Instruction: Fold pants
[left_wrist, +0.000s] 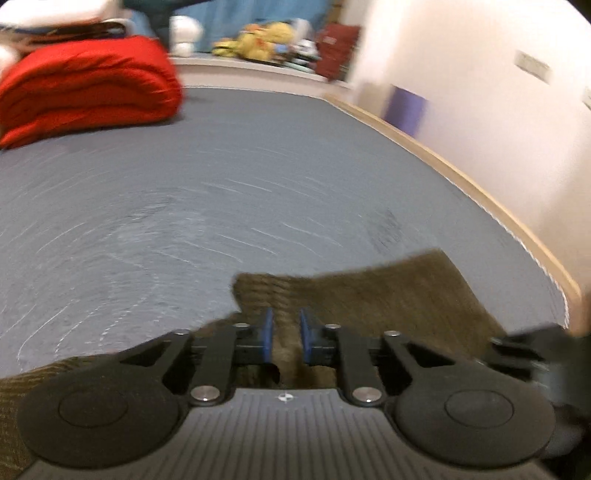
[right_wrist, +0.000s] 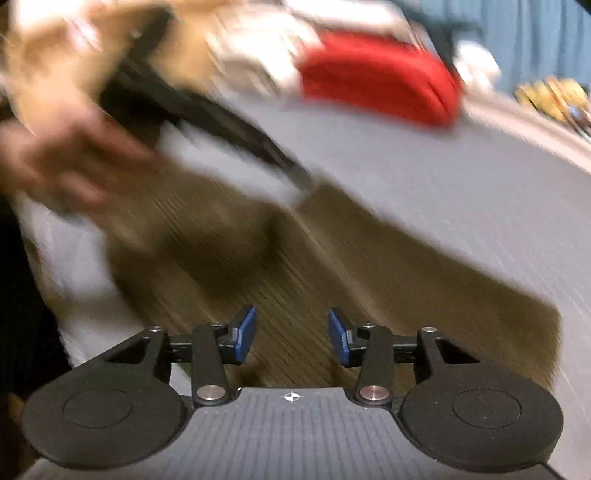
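The olive-brown corduroy pants (left_wrist: 388, 291) lie on the grey bed surface (left_wrist: 221, 177). My left gripper (left_wrist: 287, 330) is shut on a pinched fold of the pants between its blue pads. In the right wrist view the pants (right_wrist: 295, 258) spread out below, blurred by motion. My right gripper (right_wrist: 291, 332) is open just above the fabric and holds nothing. The left gripper (right_wrist: 295, 173) also shows in the right wrist view at the far edge of the pants, held by a hand (right_wrist: 62, 147). Part of the right gripper body (left_wrist: 535, 350) shows at the right edge of the left wrist view.
A folded red blanket (left_wrist: 85, 88) lies at the far left of the bed, also in the right wrist view (right_wrist: 376, 77). Stuffed toys (left_wrist: 258, 40) sit on a ledge behind. A wooden bed edge (left_wrist: 461, 177) and a white wall (left_wrist: 480, 74) run along the right.
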